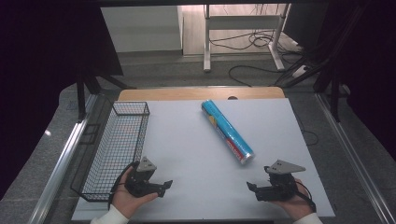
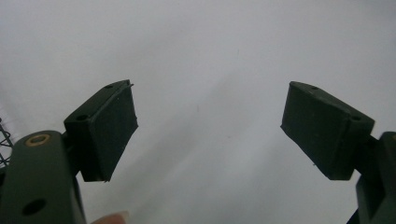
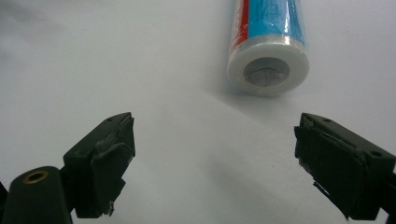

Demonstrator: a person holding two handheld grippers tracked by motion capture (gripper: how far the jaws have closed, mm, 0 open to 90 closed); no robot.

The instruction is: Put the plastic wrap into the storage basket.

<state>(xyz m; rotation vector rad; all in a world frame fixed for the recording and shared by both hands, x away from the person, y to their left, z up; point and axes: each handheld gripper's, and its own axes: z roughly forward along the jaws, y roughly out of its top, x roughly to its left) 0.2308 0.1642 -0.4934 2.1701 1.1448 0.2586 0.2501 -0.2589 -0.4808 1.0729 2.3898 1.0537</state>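
Clearly the roll [image 1: 227,132] lies on the counter [image 1: 187,154], long axis slanting away; its near end faces the right gripper [image 1: 252,187], jaws apart and empty; left gripper [image 1: 166,185] likewise apart, farther off.

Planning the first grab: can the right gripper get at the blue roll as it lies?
Probably yes. The right gripper is open, the blue roll lies just ahead with its near end toward it, and only bare table lies between.
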